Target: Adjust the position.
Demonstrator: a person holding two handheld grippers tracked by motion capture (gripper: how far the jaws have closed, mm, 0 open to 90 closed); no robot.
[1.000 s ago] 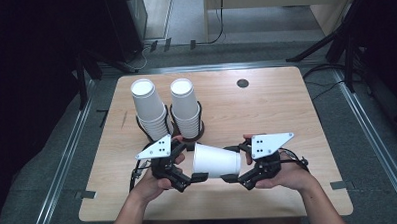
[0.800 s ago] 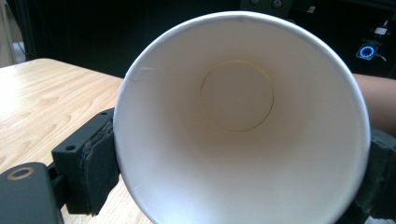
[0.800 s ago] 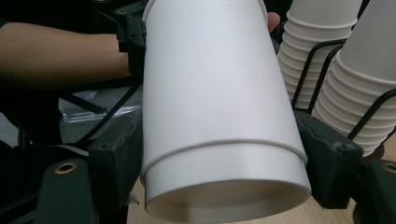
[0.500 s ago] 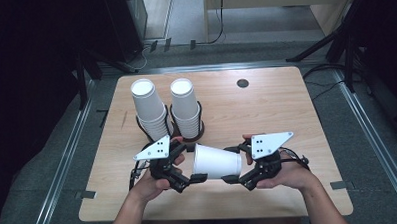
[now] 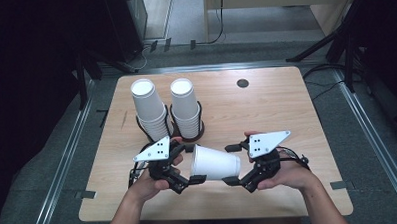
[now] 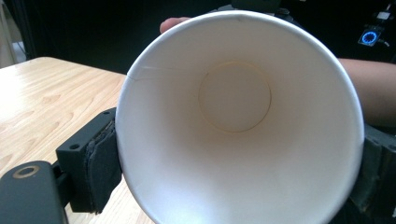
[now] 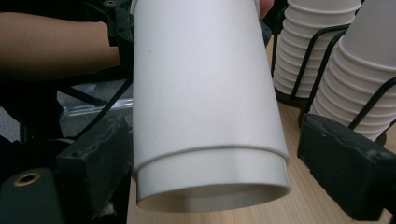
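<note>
Two stacks of paper cups stand on the surface (image 5: pixel 266 114): one stack (image 5: pixel 150 109) at eleven o'clock, the other stack (image 5: pixel 186 108) just beside it. Two nested cups (image 5: pixel 214 163) lie sideways between two claws, left (image 5: pixel 192 163) and right (image 5: pixel 231 164).

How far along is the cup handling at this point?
Done: one white cup is apart from the two racked stacks, held sideways over the table. In hand: the left gripper clamps its rim end; the right gripper has just been opening, its jaws either side of the base with a gap. Left: probably placing or restacking the cup.
</note>
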